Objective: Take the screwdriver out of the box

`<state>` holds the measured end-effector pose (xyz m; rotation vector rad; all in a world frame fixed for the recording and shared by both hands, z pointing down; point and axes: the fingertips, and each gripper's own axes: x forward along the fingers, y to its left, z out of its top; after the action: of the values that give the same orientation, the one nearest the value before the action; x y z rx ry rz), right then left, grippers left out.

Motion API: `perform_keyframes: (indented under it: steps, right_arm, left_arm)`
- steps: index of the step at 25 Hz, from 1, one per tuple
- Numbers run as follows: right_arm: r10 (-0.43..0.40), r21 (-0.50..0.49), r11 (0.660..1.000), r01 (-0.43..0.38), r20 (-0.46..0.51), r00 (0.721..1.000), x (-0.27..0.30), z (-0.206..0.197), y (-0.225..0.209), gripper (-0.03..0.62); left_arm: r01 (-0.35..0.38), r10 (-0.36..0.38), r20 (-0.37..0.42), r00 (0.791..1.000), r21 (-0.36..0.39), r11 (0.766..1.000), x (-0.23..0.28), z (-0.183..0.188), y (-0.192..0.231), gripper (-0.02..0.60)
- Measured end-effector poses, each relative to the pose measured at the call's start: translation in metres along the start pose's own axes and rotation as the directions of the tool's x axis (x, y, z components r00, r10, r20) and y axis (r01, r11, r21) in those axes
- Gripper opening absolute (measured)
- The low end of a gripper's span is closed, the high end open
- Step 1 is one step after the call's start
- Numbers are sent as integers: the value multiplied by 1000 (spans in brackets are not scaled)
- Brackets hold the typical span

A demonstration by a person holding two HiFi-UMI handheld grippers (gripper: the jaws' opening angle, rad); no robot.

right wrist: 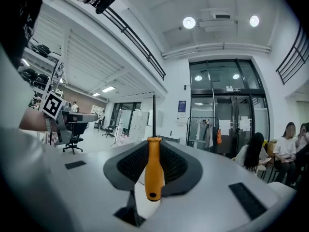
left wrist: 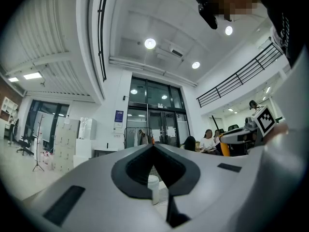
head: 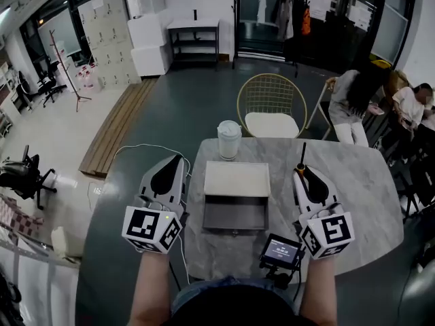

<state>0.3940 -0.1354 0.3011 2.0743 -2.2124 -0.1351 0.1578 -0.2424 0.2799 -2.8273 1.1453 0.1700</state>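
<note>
All but done, seemingly: clamps screwdriver (right wrist: 154, 170) in right claw (right wrist: 153, 148), clear of box (head: 236, 230); holds left claw (left wrist: 154, 150) shut, empty, aside.

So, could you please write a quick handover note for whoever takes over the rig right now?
Left gripper: jaws together, nothing in them, held left of the box.
Right gripper: shut on the screwdriver by its orange handle, shaft pointing away, right of the box.
The box sits on the table; its drawer is pulled out and looks empty.
Done: the screwdriver is out of the box.
Left: probably set it down on the table, and perhaps close the drawer.
</note>
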Motion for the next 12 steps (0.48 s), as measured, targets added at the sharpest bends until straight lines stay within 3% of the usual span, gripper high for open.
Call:
perform_keyframes:
  steps: [12]
  right_arm:
    - [38, 13, 999, -38, -25, 999, -1, -9, 11, 89]
  left_arm:
    - [-12, 12, -45, 999, 1, 1000, -11, -9, -7, 12]
